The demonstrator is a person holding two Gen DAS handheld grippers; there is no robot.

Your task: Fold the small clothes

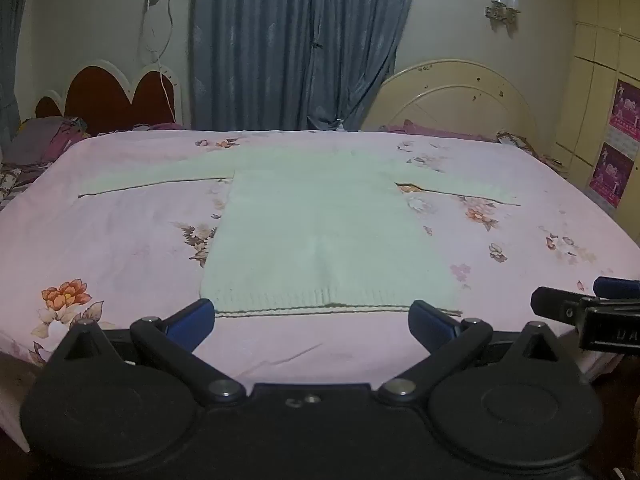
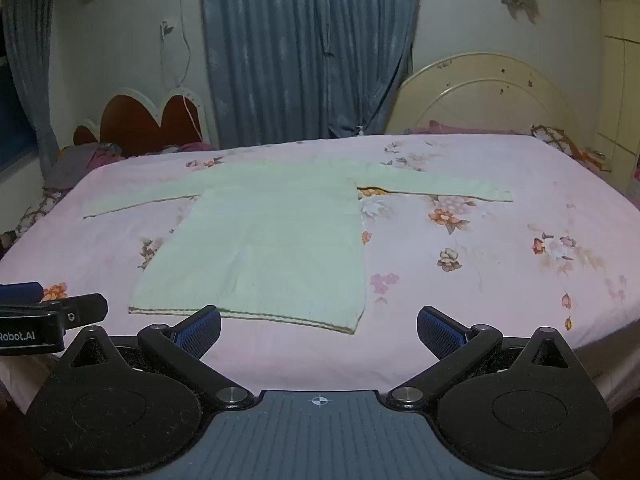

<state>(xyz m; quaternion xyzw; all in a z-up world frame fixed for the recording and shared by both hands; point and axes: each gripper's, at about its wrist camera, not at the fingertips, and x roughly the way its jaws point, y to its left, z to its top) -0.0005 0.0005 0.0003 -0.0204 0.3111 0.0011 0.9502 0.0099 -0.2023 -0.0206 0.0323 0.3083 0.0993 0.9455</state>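
Sweater [image 1: 320, 224] lies flat on the bed [image 1: 120, 220], pale green knit, both sleeves stretched out to the sides, hem toward the cameras. Left sleeve [image 1: 160, 178] runs out toward the bed's left side, right sleeve [image 1: 460, 188] toward the right, both flat on the pink flowered sheet.

Left gripper [image 1: 312, 320] hangs at the near edge of the bed, w/ jaws wide, nothing between them. Its blue pads [image 1: 192, 322] sit just short of the hem [image 1: 332, 306], one near each hem corner; can't tell if the pad tips touch the knit. From this view the sweater sits dead centre ahead.

Right gripper [image 2: 320, 330] is also at the near edge, jaws wide, holding nothing. Its left pad [image 2: 200, 330] lines up w/ the hem's middle stretch, its right pad [image 2: 438, 332] is over bare sheet, off to the right of the sweater's corner [image 2: 352, 330]. Sweater [image 2: 264, 236] shows left of centre in this view.

Each gripper shows at the side of the other's view: right gripper [image 1: 588, 312] at the right border, left gripper [image 2: 52, 316] at the left border, so the two sit side by side, apart.

Behind the bed: blue curtain [image 1: 296, 40], a red scalloped headboard [image 1: 112, 100] at left, a cream headboard [image 1: 460, 96] at right.
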